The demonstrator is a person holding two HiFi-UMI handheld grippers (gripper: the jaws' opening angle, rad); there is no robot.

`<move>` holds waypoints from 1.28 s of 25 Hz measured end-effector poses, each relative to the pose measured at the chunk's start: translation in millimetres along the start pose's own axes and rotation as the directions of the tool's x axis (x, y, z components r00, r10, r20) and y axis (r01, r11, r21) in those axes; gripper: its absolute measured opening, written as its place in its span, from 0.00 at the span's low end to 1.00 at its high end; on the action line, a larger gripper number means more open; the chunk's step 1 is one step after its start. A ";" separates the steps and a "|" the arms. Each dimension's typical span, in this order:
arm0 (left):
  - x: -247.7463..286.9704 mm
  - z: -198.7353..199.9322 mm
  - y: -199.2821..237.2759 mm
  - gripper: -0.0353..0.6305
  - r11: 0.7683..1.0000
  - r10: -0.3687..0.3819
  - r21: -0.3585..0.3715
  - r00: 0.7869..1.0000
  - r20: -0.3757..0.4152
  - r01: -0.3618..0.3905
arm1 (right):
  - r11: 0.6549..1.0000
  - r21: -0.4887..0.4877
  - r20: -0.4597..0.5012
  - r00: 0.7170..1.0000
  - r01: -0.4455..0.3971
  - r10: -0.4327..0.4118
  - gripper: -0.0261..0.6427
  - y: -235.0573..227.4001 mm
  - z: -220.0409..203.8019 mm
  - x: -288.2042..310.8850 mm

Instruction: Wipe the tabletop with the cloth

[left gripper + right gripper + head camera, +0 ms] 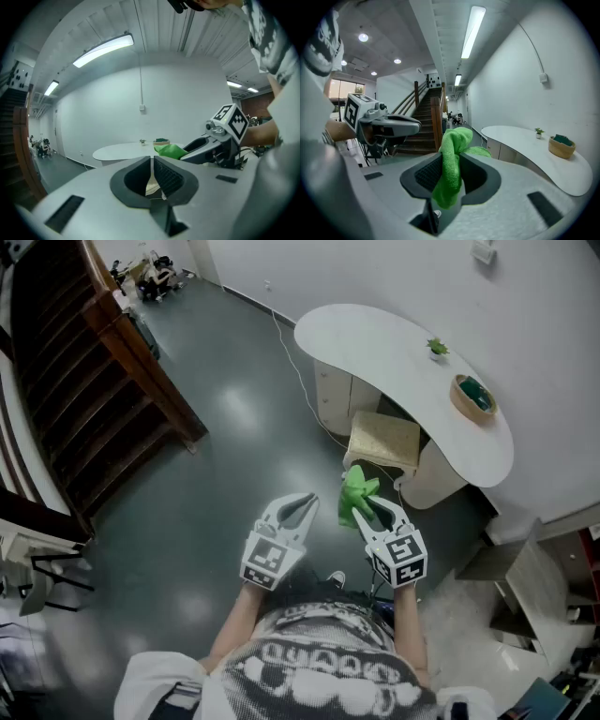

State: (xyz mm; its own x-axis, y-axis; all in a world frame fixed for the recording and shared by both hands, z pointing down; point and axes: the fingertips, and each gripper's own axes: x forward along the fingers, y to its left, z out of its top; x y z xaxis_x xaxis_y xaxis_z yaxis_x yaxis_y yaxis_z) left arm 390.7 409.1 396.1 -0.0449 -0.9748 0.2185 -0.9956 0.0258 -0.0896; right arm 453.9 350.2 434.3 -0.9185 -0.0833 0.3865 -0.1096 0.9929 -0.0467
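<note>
Head view — right gripper (373, 506) clamped on green cloth (354, 489) (left gripper (302, 501), jaws together)

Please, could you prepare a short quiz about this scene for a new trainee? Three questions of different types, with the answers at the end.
1. True or false: the left gripper holds the green cloth.
2. What stands on the white table? A) a small plant and a basket; B) a laptop; C) a bucket.
3. Fill in: the left gripper's jaws are ____.

Key
1. False: the right gripper is shut on it.
2. A.
3. Shut, with nothing between them.
</note>
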 end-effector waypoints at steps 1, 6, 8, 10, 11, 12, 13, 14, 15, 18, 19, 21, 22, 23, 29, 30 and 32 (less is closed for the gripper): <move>1.0 -0.2 0.4 0.09 1.000 0.003 0.001 1.000 0.000 -0.003 | 1.000 -0.002 0.003 1.000 -0.002 0.002 0.21 -1.5 0.5 0.3; 3.6 -1.6 -6.3 0.09 1.000 0.010 0.018 1.000 -0.008 -0.010 | 1.000 0.011 0.029 1.000 -0.008 0.008 0.21 -9.9 0.2 -2.8; 2.3 -0.9 -8.1 0.09 1.000 0.015 0.022 1.000 -0.009 -0.015 | 1.000 0.015 0.032 0.999 -0.014 0.013 0.21 -10.7 -0.1 -3.5; 0.1 -1.7 -6.3 0.09 0.999 0.027 0.021 1.000 -0.015 -0.026 | 1.000 0.015 0.028 0.999 -0.025 0.024 0.21 -9.9 -1.3 -0.8; -1.1 -3.0 -4.9 0.09 0.999 0.033 0.019 0.999 -0.020 -0.033 | 0.999 0.016 0.026 0.999 -0.031 0.030 0.21 -9.6 -2.1 1.0; -1.9 -4.7 -3.3 0.09 0.999 0.040 0.017 0.999 -0.026 -0.040 | 0.999 0.017 0.026 0.999 -0.037 0.036 0.21 -9.4 -2.6 2.9; -2.4 -6.3 -1.2 0.09 0.999 0.047 0.016 0.998 -0.033 -0.047 | 0.999 0.018 0.026 0.999 -0.042 0.042 0.21 -9.2 -2.4 4.6; -2.6 -7.5 1.5 0.09 0.998 0.054 0.015 0.998 -0.039 -0.054 | 0.999 0.019 0.026 0.999 -0.047 0.047 0.21 -9.2 -1.8 6.2; -2.2 -8.0 4.6 0.09 0.998 0.062 0.014 0.997 -0.043 -0.061 | 0.998 0.020 0.026 0.998 -0.052 0.052 0.21 -9.8 -1.0 8.1; 2.6 -5.8 14.8 0.09 0.997 0.079 0.019 0.996 -0.048 -0.079 | 0.998 0.031 0.029 0.998 -0.057 0.057 0.21 -18.2 2.6 16.8; 4.9 -5.0 19.0 0.09 0.996 0.082 0.022 0.995 -0.050 -0.081 | 0.998 0.036 0.028 0.998 -0.057 0.056 0.21 -22.1 3.8 21.0; 10.0 -6.1 30.2 0.09 0.996 0.087 0.024 0.995 -0.056 -0.086 | 0.997 0.042 0.021 0.998 -0.059 0.058 0.21 -28.1 4.9 31.4; 12.8 -8.3 37.2 0.09 0.996 0.091 0.022 0.994 -0.062 -0.090 | 0.997 0.044 0.015 0.998 -0.063 0.062 0.21 -30.3 4.9 37.6; 16.3 -11.1 45.0 0.09 0.995 0.096 0.019 0.993 -0.067 -0.095 | 0.997 0.045 0.009 0.998 -0.065 0.065 0.21 -32.9 4.9 44.7; 59.6 -22.9 107.6 0.09 0.995 0.103 0.007 0.991 -0.081 -0.102 | 0.997 0.052 -0.018 0.998 -0.060 0.061 0.21 -66.3 18.3 106.8; 69.0 -23.3 121.5 0.09 0.995 0.104 0.005 0.992 -0.078 -0.104 | 0.997 0.053 -0.023 0.998 -0.058 0.059 0.21 -73.0 22.2 120.3; 88.4 -21.5 152.8 0.09 0.995 0.103 0.003 0.992 -0.066 -0.103 | 0.997 0.058 -0.030 0.998 -0.051 0.053 0.21 -87.3 32.1 150.2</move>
State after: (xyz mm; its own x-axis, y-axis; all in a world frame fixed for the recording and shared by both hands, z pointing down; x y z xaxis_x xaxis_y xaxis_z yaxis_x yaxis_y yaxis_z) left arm 232.8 331.7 422.6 -0.1526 -0.9503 0.2715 -0.9854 0.1254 -0.1150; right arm 313.4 248.3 466.8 -0.9111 -0.0277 0.4112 -0.0840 0.9893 -0.1196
